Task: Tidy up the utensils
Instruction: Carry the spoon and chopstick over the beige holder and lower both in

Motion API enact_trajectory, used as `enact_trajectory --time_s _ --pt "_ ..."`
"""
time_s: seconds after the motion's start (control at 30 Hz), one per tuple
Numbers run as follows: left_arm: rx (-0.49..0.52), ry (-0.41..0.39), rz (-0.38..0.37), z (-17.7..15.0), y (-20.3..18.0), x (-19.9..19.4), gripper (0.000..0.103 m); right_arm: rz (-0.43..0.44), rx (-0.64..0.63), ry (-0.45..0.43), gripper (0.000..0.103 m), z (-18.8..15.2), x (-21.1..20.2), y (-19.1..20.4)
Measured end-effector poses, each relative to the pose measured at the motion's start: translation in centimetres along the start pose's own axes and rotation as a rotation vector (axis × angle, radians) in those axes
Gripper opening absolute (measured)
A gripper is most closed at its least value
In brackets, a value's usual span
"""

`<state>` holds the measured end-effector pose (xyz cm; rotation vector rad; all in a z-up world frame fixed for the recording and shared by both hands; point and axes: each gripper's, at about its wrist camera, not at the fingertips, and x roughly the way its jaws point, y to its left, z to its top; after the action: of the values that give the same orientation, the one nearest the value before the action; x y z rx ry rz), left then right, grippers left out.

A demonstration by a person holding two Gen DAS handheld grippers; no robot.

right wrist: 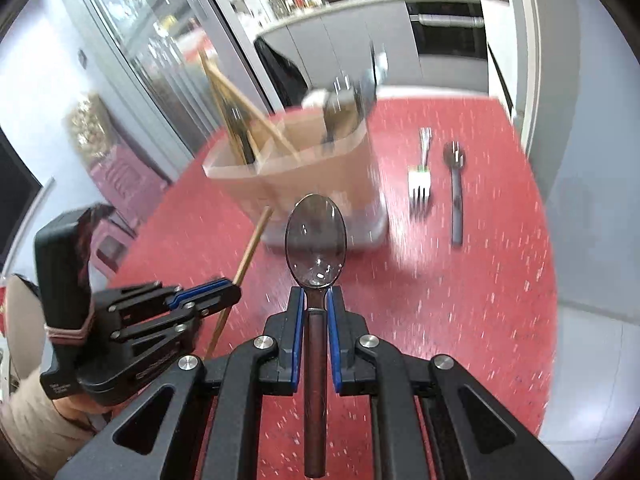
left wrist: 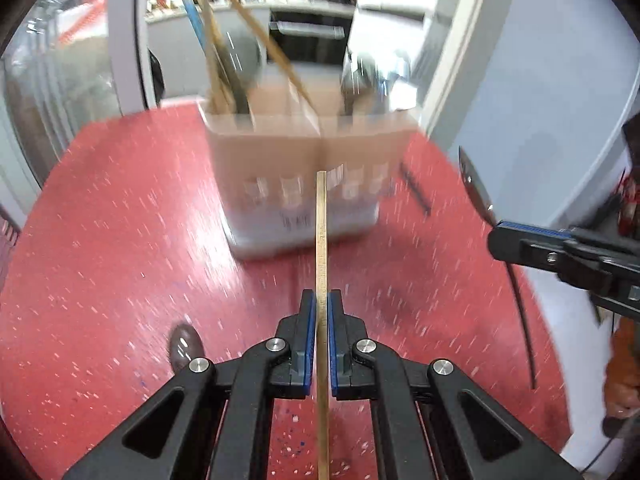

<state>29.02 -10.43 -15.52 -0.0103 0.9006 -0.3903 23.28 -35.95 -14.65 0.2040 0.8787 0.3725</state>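
Left claw clamped on wooden chopstick, stick pointing toward utensil holder. Right claw clamped on spoon at the neck, bowl sticking out past the pads. Holder standing on red desk, blurred, with chopsticks and cutlery upright in separate compartments. Silver fork and dark spoon lying flat on desk, right of holder, side by side, apart.

Motion blur smears the utensil caddy, and the chopstick runs off the bottom edge.
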Motion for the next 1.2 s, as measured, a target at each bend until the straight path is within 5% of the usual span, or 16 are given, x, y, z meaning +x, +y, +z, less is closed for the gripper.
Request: enact_trajectory --time_s 0.27,0.63,0.97,1.2 --pt "-0.071 -0.232 -0.035 6.3 1.1 -6.0 0.030 0.024 -0.041 -0.159 0.012 6.5 -3.2 1.7" --pt "-0.155 -0.529 0.072 14.6 4.2 -7.5 0.030 0.026 -0.038 -0.373 0.012 13.5 -1.1 2.5" --pt "-0.165 -0.657 0.116 15.6 4.9 -3.3 0.030 -0.044 -0.101 -0.481 0.012 14.4 4.0 2.4" --pt "-0.145 -0.619 0.152 13.5 4.4 -0.9 0.030 -0.091 -0.173 -0.495 0.013 12.2 5.5 2.6"
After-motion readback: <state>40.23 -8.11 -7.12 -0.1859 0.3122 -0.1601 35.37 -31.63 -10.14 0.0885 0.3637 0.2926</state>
